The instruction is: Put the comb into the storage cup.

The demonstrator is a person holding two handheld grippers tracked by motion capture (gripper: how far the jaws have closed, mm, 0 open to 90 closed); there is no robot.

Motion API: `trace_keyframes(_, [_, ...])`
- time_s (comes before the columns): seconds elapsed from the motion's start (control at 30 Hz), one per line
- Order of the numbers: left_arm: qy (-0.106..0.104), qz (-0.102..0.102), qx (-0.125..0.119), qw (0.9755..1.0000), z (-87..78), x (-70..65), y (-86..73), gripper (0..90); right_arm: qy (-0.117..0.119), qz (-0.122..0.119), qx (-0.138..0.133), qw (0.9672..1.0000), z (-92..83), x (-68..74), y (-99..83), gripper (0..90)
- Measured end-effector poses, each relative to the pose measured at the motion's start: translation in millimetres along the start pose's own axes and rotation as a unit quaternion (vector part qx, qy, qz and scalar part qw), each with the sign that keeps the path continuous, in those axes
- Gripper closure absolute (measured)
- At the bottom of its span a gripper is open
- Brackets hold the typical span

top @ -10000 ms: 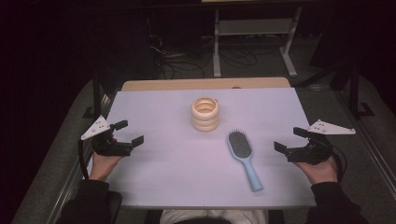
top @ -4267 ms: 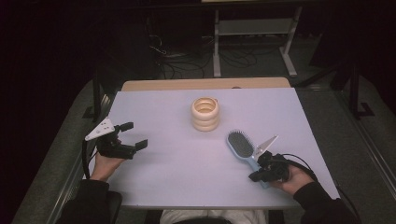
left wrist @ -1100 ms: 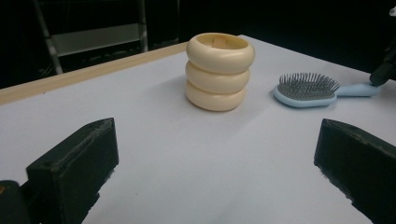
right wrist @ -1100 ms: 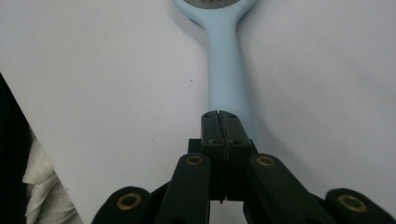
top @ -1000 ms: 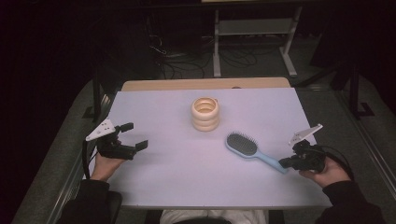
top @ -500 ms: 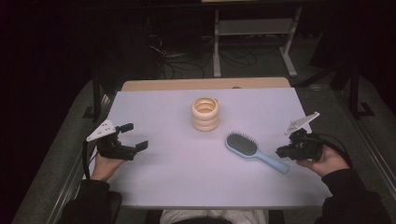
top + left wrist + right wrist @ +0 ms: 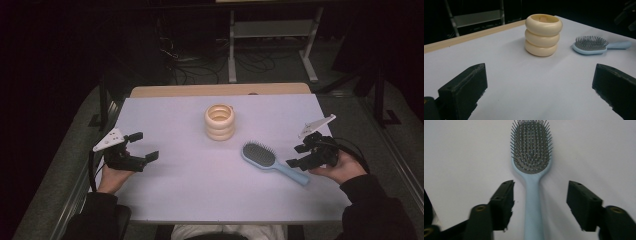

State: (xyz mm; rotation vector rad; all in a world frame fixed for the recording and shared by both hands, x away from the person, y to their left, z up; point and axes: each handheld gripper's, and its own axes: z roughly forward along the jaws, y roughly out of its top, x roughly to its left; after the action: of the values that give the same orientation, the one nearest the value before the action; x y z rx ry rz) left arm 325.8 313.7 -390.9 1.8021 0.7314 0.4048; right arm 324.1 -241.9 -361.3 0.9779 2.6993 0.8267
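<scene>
A light blue hairbrush [image 7: 273, 163] lies bristles up on the white table [image 7: 200, 195], right of centre, handle pointing toward the near right. My right gripper [image 7: 294, 156] hovers just above the handle's end. Its jaws have just been opening and stand open. In the right gripper view the hairbrush [image 7: 532, 170] handle runs between the jaws of the right gripper [image 7: 540, 195], with neither pad touching it. A cream stack of three rings [image 7: 220, 121] stands mid-table. My left gripper [image 7: 146, 146] rests open at the left edge, nothing in it. The left gripper view looks across at the stack [image 7: 543, 33] and the hairbrush [image 7: 590, 45].
A wooden strip [image 7: 220, 90] runs along the table's far edge. Beyond it, on the dark floor, are a metal shelf frame [image 7: 272, 30] and loose cables [image 7: 185, 57]. Dark frame rails flank the table left and right.
My right gripper has let go of the brush handle, opened its jaws and risen a little. The brush stays flat on the table. The left gripper has not moved.
</scene>
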Motion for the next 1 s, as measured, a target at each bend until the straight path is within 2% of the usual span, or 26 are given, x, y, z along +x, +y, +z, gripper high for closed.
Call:
trace_keyframes(0.03, [0.000,0.000,0.000,1.0000,0.0,0.0,0.0,0.0,0.009,-0.003,0.006,0.9999,2.9,0.4,1.8,21.5])
trace_keyframes(0.07, [0.000,0.000,0.000,1.0000,0.1,0.0,0.0,0.0,0.011,-0.006,0.012,0.9998,5.2,0.7,2.8,16.4])
trace_keyframes(0.13, [0.000,0.000,0.000,1.0000,0.1,-0.2,0.0,0.0,0.014,-0.013,0.021,0.9996,9.8,2.2,4.3,12.5])
trace_keyframes(0.23, [0.000,0.000,0.000,1.0000,0.1,-0.2,0.0,0.0,0.019,-0.018,0.028,0.9993,14.3,3.5,5.7,11.6])
trace_keyframes(0.27, [0.000,0.000,0.000,1.0000,0.1,-0.1,0.0,0.0,0.019,-0.023,0.036,0.9989,19.0,4.8,7.3,3.0])
trace_keyframes(0.5, [0.000,0.001,0.000,1.0000,0.0,-0.1,0.0,0.0,0.012,-0.027,0.048,0.9984,31.9,5.7,11.1,0.0])
trace_keyframes(1.0, [-0.002,0.002,0.001,1.0000,0.8,-0.8,-0.1,0.0,0.018,-0.031,0.087,0.9956,59.3,3.1,7.9,0.0])
